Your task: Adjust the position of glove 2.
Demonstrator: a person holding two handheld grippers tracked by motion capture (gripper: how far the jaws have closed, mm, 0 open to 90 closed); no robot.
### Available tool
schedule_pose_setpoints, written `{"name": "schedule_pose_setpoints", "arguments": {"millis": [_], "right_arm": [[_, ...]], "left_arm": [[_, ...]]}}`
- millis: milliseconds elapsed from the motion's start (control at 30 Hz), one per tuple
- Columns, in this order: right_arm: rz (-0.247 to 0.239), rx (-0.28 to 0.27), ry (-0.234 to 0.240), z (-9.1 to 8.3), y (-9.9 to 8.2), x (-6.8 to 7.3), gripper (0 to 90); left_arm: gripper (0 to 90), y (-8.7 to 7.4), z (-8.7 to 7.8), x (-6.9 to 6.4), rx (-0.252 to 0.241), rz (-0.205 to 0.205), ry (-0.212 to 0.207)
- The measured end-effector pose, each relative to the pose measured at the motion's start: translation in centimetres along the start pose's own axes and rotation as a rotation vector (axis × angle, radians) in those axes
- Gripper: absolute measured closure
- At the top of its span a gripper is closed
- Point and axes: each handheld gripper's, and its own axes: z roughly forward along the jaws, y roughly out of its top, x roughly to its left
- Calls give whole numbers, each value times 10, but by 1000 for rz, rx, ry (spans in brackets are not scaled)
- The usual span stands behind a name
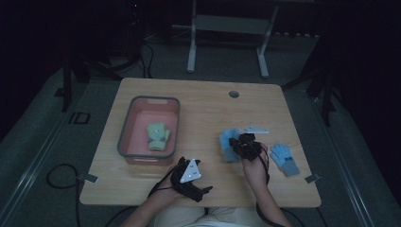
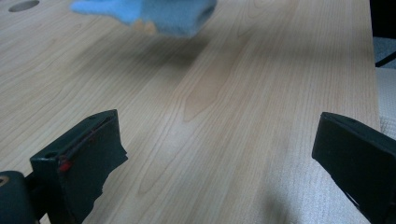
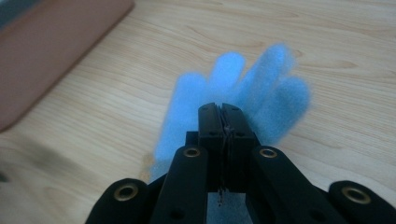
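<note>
Right gripper, jaws pinched on a blue glove lifted above the table; carry step. Next: release over the pink bin. Left gripper spread, idle.

You're working at a light wooden table with rounded corners and a round cable hole near its far edge. It stands on grey carpeted floor, where black cables loop at your left. Beyond the table a white metal frame rises on two legs. The room around you is dim, its far reaches lost in darkness
</note>
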Motion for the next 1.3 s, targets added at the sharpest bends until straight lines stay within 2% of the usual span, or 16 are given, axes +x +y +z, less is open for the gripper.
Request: {"name": "schedule_pose_setpoints", "arguments": {"millis": [133,200,400,467,600,733,767,900,1000,1133,1200,1267,1300], "right_arm": [[4,7,-17,9,-1,-7,880],[1,12,-4,14,-1,-10,880],[7,48,-11,33,-8,-12,876],[-6,63,-30,39,-13,-12,870],[-11,74,-21,46,-20,-14,846],[-20,78,-21,45,-19,-14,796],[-21,76,-19,43,-17,-15,762],[-27,46,-4,31,-10,-16,725],[-68,4,7,9,-2,-19,700],[-109,-36,10,-18,3,-35,690],[-130,-57,31,-29,1,-45,690],[-150,-56,9,-40,-2,-57,690],[-150,-56,9,-40,-2,-57,690]], "left_arm": [[16,-1,0,1,1,-3,-5],[16,-1,0,1,0,-2,-5],[16,-1,1,2,1,-8,-9],[16,-1,0,1,5,-1,-11],[15,-1,0,0,0,-1,-16],[16,-2,1,1,1,-3,-18],[16,-2,1,1,1,-4,-16],[16,-2,0,1,2,-1,-16],[16,-2,0,1,1,-1,-16],[16,-2,1,0,1,2,-16],[16,-2,1,1,3,4,-14],[16,-2,0,1,1,3,-13],[16,-2,0,1,1,3,-13]]}}
